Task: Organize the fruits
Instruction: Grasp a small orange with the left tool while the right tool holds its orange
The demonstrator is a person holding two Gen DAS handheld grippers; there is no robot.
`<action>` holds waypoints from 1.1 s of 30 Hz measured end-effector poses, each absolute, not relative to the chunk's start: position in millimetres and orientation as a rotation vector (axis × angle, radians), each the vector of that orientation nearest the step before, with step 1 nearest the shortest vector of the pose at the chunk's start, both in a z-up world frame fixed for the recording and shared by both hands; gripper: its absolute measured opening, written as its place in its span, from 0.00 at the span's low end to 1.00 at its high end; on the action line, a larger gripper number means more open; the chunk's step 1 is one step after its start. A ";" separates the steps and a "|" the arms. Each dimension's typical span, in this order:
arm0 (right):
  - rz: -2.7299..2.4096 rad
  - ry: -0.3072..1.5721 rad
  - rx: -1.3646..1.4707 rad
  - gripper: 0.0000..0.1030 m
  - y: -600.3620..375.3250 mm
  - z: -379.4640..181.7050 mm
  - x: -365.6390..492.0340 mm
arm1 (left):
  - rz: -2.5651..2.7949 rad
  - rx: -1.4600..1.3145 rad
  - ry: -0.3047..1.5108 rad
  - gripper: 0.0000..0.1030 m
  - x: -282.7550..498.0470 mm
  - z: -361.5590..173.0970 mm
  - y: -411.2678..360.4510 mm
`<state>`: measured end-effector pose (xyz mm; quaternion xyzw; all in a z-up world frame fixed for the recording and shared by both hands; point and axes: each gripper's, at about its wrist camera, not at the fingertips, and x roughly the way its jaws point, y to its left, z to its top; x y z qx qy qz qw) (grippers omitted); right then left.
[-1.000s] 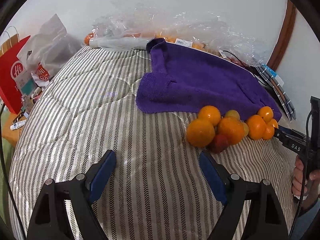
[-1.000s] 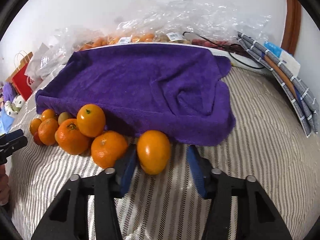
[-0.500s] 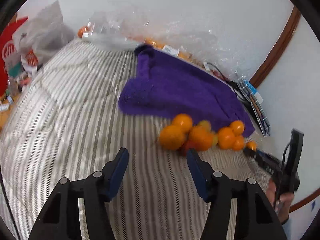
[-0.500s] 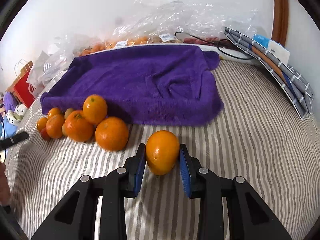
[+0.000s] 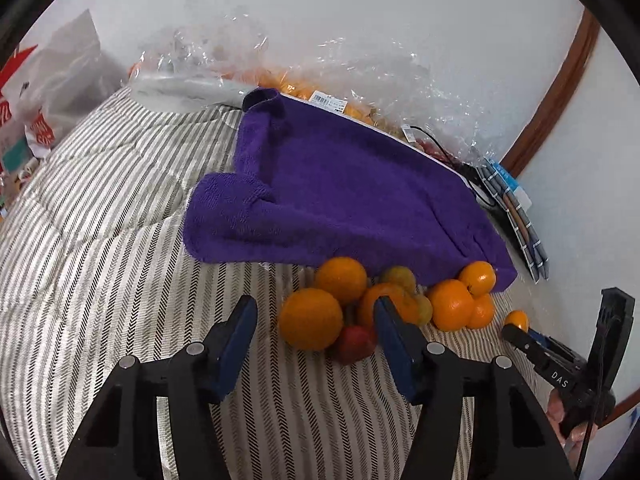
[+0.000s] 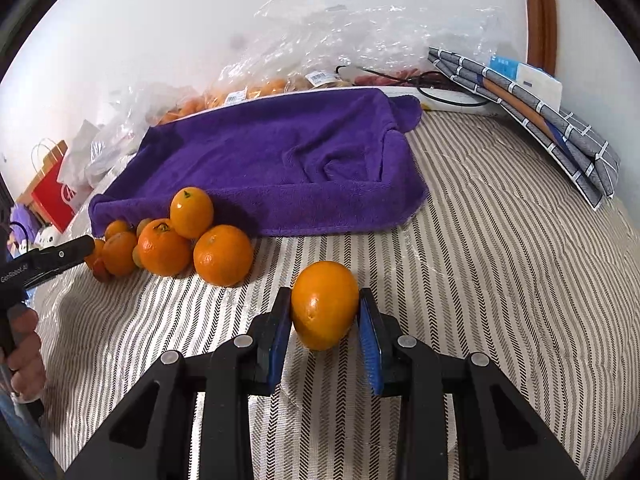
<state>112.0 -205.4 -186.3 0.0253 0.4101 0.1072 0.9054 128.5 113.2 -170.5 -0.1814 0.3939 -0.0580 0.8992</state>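
Note:
A pile of oranges (image 5: pixel 344 304) with a small red fruit (image 5: pixel 355 343) and a greenish one (image 5: pixel 398 278) lies on the striped bed in front of a purple towel (image 5: pixel 340 196). My left gripper (image 5: pixel 314 320) is open, its jaws on either side of the nearest big orange (image 5: pixel 311 319). My right gripper (image 6: pixel 324 312) is shut on an orange (image 6: pixel 324 304), held just above the cover, right of the pile (image 6: pixel 172 240). The right gripper also shows in the left wrist view (image 5: pixel 520 332), the left one in the right wrist view (image 6: pixel 86 246).
The purple towel (image 6: pixel 280 168) lies behind the fruit. Clear plastic bags of fruit (image 5: pixel 304 80) line the wall. Folded grey cloths (image 6: pixel 532 120) and a black cable (image 6: pixel 420 80) are at the right. A red paper bag (image 6: pixel 54 190) stands at the left.
My right gripper shut on the orange and drew it back and to the right, away from the pile. My left gripper moved in toward the pile and narrowed somewhat.

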 end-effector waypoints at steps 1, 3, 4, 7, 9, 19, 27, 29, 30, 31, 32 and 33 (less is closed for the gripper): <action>0.223 0.847 0.054 0.31 -205.1 -186.3 112.2 | -0.119 -0.381 0.817 0.56 128.2 -172.1 115.9; 0.237 0.846 0.061 0.31 -204.5 -186.4 112.4 | -0.116 -0.394 0.837 0.50 129.2 -177.0 118.8; 0.242 0.844 0.064 0.31 -204.2 -186.2 112.6 | -0.114 -0.397 0.831 0.49 128.5 -176.7 119.3; 0.239 0.843 0.061 0.31 -203.9 -186.3 112.8 | -0.151 -0.436 0.838 0.48 129.0 -179.4 120.3; 0.239 0.841 0.062 0.31 -204.3 -186.4 112.8 | -0.138 -0.427 0.830 0.41 128.6 -180.1 118.8; 0.247 0.838 0.061 0.31 -204.8 -187.1 112.4 | -0.143 -0.455 0.810 0.32 126.2 -180.9 122.4; 0.227 0.817 0.095 0.31 -212.0 -185.7 109.3 | -0.113 -0.454 0.704 0.32 115.5 -168.2 130.9; 0.219 0.813 0.098 0.31 -213.0 -185.3 108.7 | -0.101 -0.455 0.684 0.32 114.5 -165.9 133.5; 0.219 0.812 0.099 0.31 -213.1 -185.1 108.7 | -0.096 -0.454 0.681 0.32 114.2 -165.3 134.2; 0.222 0.810 0.100 0.31 -213.2 -184.9 108.5 | -0.092 -0.454 0.680 0.32 114.0 -165.0 135.0; 0.226 0.807 0.102 0.31 -213.2 -184.6 108.1 | -0.091 -0.457 0.678 0.32 113.7 -164.5 135.9; 0.229 0.804 0.104 0.31 -213.4 -184.1 107.6 | -0.092 -0.458 0.675 0.32 113.1 -163.9 136.5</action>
